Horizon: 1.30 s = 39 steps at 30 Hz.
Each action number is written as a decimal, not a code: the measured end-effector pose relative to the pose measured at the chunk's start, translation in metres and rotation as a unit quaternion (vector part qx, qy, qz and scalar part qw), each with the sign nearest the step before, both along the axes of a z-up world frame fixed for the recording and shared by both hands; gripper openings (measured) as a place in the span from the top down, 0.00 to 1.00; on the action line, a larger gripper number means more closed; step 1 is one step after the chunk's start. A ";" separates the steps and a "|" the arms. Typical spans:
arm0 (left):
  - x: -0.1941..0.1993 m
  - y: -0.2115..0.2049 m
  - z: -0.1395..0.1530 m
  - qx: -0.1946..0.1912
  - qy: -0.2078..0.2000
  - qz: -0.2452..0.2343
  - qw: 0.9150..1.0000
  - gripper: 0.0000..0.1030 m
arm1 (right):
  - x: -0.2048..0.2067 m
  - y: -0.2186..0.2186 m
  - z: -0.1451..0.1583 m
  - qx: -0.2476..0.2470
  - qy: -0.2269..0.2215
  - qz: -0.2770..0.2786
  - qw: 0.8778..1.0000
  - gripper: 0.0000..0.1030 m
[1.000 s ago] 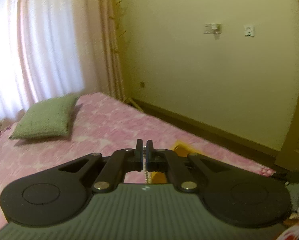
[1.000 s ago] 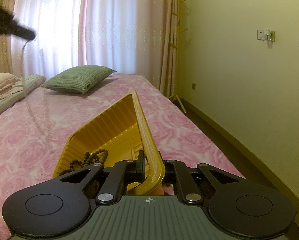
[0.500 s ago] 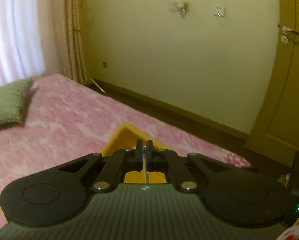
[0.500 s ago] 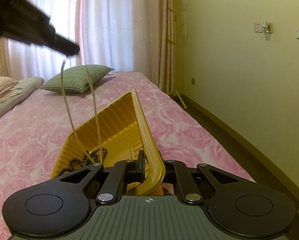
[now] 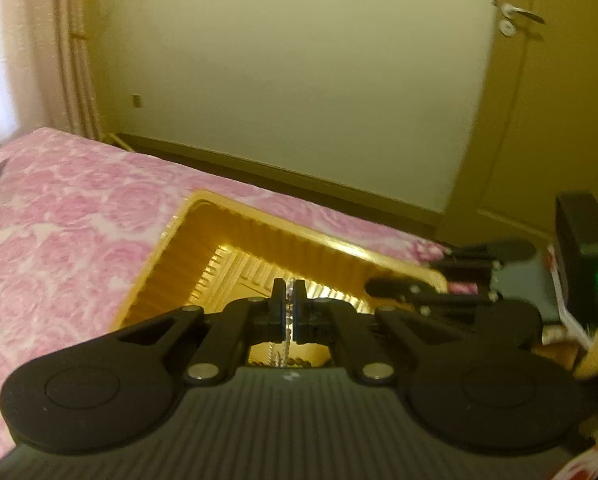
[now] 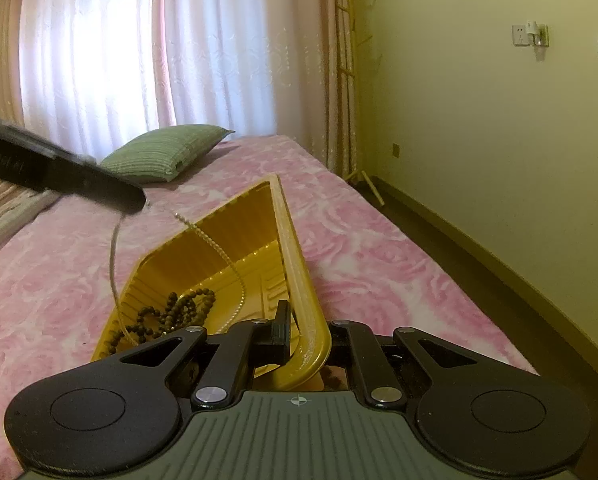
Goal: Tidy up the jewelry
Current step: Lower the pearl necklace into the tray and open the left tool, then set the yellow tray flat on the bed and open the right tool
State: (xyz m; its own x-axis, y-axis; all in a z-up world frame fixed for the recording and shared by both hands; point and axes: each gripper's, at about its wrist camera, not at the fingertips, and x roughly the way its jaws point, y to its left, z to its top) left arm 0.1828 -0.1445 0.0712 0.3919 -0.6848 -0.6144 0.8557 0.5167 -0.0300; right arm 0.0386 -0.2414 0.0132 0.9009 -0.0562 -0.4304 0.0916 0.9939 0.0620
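A thin pearl chain hangs from the left gripper, its fingers pressed together on it above the yellow tray; the chain's loop droops into the tray, its lower end beside a dark bead necklace lying at the near left, possibly touching it. The right gripper pinches the tray's near right rim. The tray rests on a pink rose bedspread, a green pillow far behind.
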 end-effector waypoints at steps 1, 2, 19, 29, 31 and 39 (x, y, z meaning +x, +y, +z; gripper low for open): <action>0.002 0.000 -0.002 0.003 0.001 -0.003 1.000 0.98 | 0.000 -0.002 0.000 0.003 0.000 0.002 1.000 0.92; 0.002 0.001 -0.006 0.008 0.003 -0.007 1.000 0.98 | 0.001 -0.004 0.001 0.007 0.001 0.003 1.000 0.92; 0.005 0.043 -0.031 -0.015 0.018 0.088 0.996 0.82 | 0.007 -0.041 -0.016 0.076 0.025 0.017 0.997 0.92; -0.016 0.081 -0.041 -0.030 0.012 0.201 0.979 0.71 | 0.018 -0.069 -0.031 0.125 0.048 0.042 0.990 0.94; -0.022 0.088 -0.044 -0.032 0.017 0.216 0.976 0.69 | 0.018 -0.074 -0.035 0.139 0.052 0.043 0.988 0.94; -0.040 0.109 -0.062 -0.040 0.038 0.276 0.960 0.54 | 0.010 -0.093 -0.044 0.214 0.040 0.040 0.975 0.75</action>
State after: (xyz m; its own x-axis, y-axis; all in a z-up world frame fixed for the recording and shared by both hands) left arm 0.1430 -0.0351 0.0087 0.6644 -0.4320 -0.6098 0.4459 0.8840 -0.1403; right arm 0.0486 -0.3348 -0.0312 0.8574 0.2131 -0.4684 0.0367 0.8826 0.4687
